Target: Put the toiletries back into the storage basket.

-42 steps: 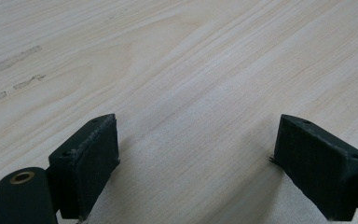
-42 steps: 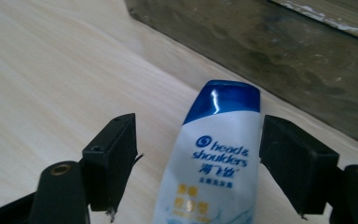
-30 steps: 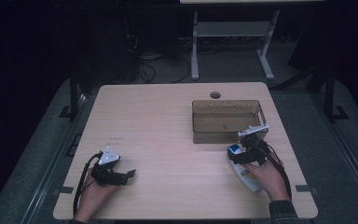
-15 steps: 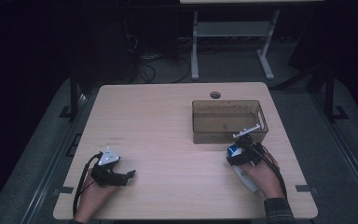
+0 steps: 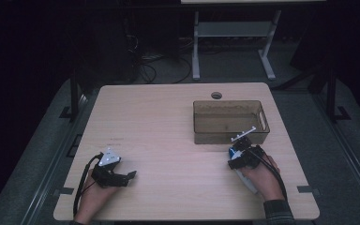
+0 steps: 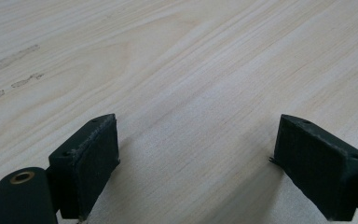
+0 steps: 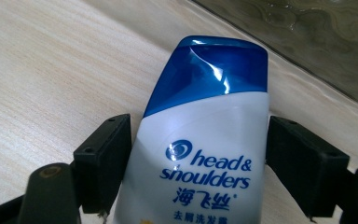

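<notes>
Work in hand: a white shampoo bottle [image 7: 200, 154] with a blue cap sits between the jaws of the right gripper [image 5: 242, 154], cap end pointing toward the translucent brown bin [image 5: 229, 123] at the far right of the bench [image 5: 168, 122].
Right jaws: set against both flanks of the bottle, pinching it across its body; no gap shows in the right gripper view.
Bottle's place: near the bench's front right, just short of the bin's near wall, low over the wood; whether it rests on the wood or is lifted clear cannot be told.
Left jaws: the left gripper [image 5: 117, 176] lies at the front left with its jaws spread wide and nothing but bare wood between them.
Progress: the pick-up looks done. By the look of it, the carry over the bin's near wall and the release inside are left. The bin holds no bottle yet.
Surface: pale wood-grain top, a round cable hole [image 5: 216, 95] beyond the bin, a few faint scuffs in the left gripper view.
Room: dim, dark carpet, cables and a white desk frame [image 5: 232, 42] behind the bench.
</notes>
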Demonstrator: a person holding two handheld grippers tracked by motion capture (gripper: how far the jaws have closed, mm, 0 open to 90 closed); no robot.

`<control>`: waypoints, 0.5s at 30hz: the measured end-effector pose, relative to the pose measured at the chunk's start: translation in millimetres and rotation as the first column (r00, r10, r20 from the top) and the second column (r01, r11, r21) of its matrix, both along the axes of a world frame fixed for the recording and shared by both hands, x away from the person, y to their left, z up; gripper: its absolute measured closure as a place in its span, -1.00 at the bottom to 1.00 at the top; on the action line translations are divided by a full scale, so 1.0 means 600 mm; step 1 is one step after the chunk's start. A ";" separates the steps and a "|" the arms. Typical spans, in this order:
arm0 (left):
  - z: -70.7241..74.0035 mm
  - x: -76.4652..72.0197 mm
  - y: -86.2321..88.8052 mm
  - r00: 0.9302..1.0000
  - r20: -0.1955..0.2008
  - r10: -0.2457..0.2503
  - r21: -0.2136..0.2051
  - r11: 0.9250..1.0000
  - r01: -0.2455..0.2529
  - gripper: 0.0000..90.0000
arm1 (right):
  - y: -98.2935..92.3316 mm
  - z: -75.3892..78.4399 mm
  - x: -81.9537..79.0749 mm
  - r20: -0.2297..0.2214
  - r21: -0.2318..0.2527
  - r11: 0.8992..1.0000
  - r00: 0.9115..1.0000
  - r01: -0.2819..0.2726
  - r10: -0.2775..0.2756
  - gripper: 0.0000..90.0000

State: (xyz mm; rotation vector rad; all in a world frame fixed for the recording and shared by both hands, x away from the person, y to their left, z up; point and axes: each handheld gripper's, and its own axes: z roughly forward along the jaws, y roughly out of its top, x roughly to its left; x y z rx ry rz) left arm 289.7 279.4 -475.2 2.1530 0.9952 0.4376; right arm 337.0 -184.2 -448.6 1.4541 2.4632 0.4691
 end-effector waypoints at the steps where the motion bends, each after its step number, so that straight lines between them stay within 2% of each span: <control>1: 0.000 0.000 0.000 1.000 0.000 -0.001 0.001 1.000 0.001 -0.72 | 0.001 0.000 0.000 -0.003 -0.002 1.000 1.000 0.002 -0.002 -0.48; 4: 0.000 0.000 0.000 1.000 0.000 0.000 0.000 1.000 0.000 -0.72 | 0.003 -0.001 0.000 -0.008 -0.008 1.000 1.000 0.000 0.000 -0.48; 5: 0.000 0.000 0.000 1.000 0.000 0.000 0.000 1.000 0.000 -0.72 | 0.003 0.000 0.001 -0.011 -0.007 1.000 1.000 -0.001 0.001 -0.39; 8: 0.000 0.000 0.000 1.000 0.000 -0.001 0.001 1.000 0.001 -0.72 | 0.003 0.001 0.000 -0.014 -0.003 1.000 1.000 0.002 -0.002 -0.36; 15: 0.000 0.000 0.000 1.000 0.000 0.000 0.000 1.000 0.000 -0.72 | 0.000 0.002 0.002 -0.035 0.031 0.999 0.999 0.034 -0.033 -0.26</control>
